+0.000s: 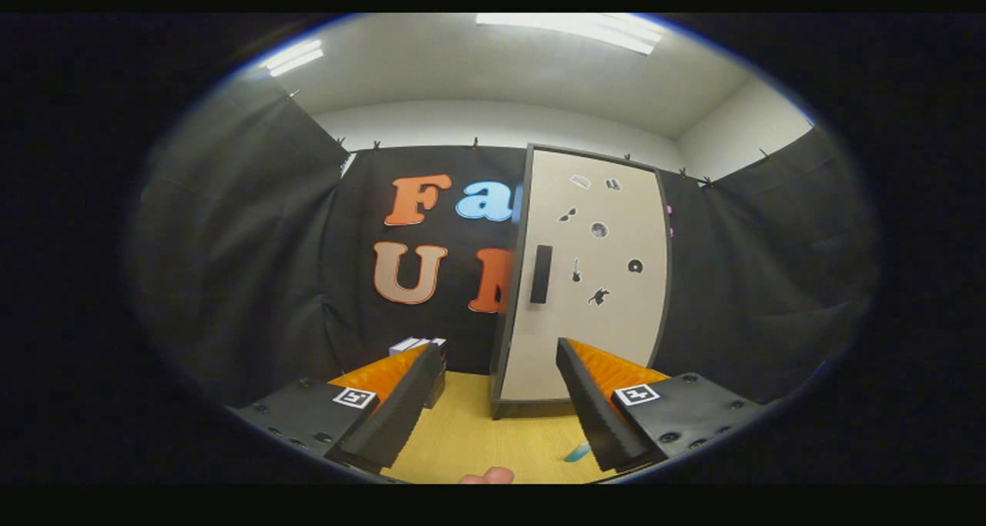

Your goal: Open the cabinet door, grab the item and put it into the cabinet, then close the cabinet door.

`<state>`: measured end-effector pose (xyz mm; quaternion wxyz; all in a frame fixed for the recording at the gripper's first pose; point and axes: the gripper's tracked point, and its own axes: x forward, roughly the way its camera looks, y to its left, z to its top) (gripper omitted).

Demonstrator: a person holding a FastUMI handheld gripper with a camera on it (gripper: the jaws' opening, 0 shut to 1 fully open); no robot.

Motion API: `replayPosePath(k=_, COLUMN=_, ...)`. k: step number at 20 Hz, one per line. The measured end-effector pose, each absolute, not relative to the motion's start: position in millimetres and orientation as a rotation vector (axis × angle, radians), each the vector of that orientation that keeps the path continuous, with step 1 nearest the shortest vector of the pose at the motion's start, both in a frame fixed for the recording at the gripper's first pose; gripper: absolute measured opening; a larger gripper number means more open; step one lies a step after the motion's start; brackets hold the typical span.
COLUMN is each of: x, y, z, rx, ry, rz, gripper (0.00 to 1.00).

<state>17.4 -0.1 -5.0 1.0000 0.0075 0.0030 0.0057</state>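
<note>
Cabinet (589,279) stands upright on the yellow table (477,441), just beyond our fingers and a little toward the right one. We see its pale door (608,318) shut, flush in a dark frame. A dark vertical handle (541,274) sits near the door's left edge, about halfway up. Several small dark stickers (599,229) dot the door to the right of the handle. The cabinet's base rests on the table toward its far edge, with the black cloth wall behind it.

Our gripper (501,364) hangs above the table with its fingers spread wide apart and nothing between them. The left finger (397,410) and the right finger (597,410) each carry a square marker on the block behind them. The right fingertip overlaps the lower part of the door in our view; we cannot tell whether it touches.

Beyond the left fingertip, a small box (420,346) with a white top sits on the table near the far edge, left of the cabinet and apart from it. Just beside the inner edge of the right finger, a small teal thing (577,453) lies on the table, mostly hidden; we cannot tell what it is. A fingertip of a hand (487,476) shows at the table's near edge, between the fingers.
</note>
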Motion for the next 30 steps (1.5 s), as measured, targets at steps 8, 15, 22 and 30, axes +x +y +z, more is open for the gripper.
replayPosePath(k=8, x=24, y=3, z=-7, rx=0.017, ry=0.007, rz=0.025, gripper=0.97)
replayPosePath(k=15, x=29, y=7, z=-5, rx=0.013, ry=-0.001, rz=0.047, gripper=0.97)
replayPosePath(k=22, x=33, y=6, z=-8, rx=0.014, ry=0.005, rz=0.045, gripper=0.97)
replayPosePath(k=30, x=33, y=5, z=-8, rx=0.018, ry=0.006, rz=0.046, gripper=0.97)
